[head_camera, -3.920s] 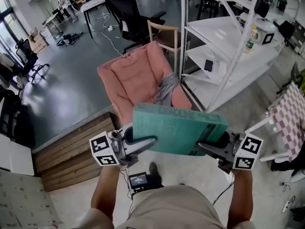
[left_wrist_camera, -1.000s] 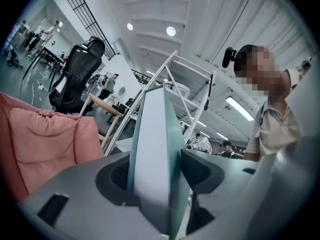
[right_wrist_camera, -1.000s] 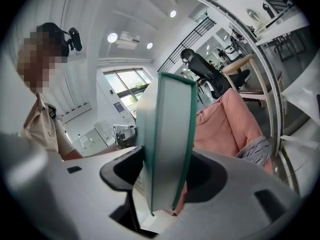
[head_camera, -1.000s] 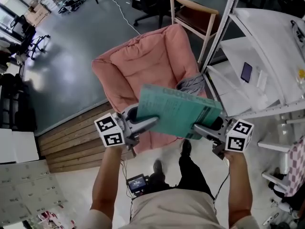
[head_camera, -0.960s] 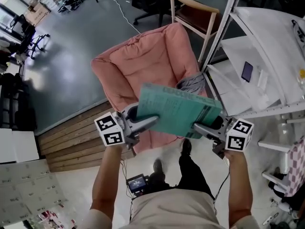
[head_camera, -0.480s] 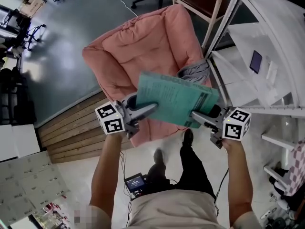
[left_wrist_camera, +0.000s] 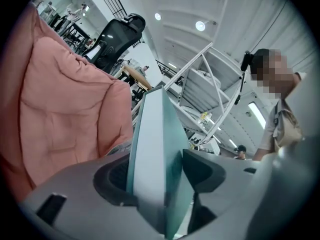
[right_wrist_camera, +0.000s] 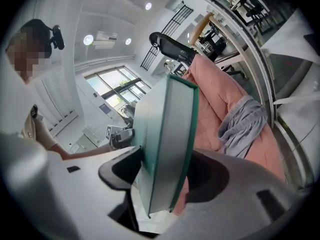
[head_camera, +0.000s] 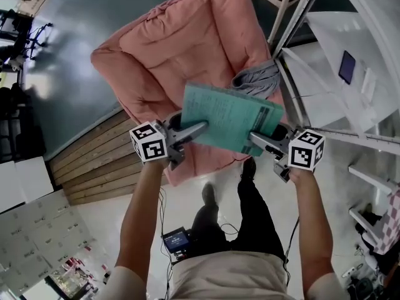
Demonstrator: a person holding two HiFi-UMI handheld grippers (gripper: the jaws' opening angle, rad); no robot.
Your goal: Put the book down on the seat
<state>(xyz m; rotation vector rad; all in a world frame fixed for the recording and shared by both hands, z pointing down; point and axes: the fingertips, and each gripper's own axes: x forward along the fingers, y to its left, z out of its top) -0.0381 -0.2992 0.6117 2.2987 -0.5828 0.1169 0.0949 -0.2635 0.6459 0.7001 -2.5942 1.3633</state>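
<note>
Teal-covered, the one book (head_camera: 230, 116) lies roughly flat in the air between two hand-held grippers, over the front part of the seat and not yet resting on it. The left gripper (head_camera: 199, 130) has the book's left edge between its jaws, and the right gripper (head_camera: 255, 139) has the right edge. Both pairs of jaws have just been opening a little, yet the book's edge still sits between the pads of each and is carried by them. Each gripper bears one cube with square markers, so there are two cubes, at the outer ends nearest the person's hands.

Beyond the gripper tips spreads one pink padded armchair (head_camera: 169, 49), its cushion rumpled. One grey cloth (head_camera: 255, 80) lies bunched on the chair just past the right gripper. Further to the right of that gripper stands white shelving (head_camera: 337, 61) with one small dark flat object (head_camera: 347, 66) on it. To the left of the left gripper runs a wooden plank step (head_camera: 87, 161), then a dark glossy floor (head_camera: 75, 86). Under the grippers the floor is pale.
</note>
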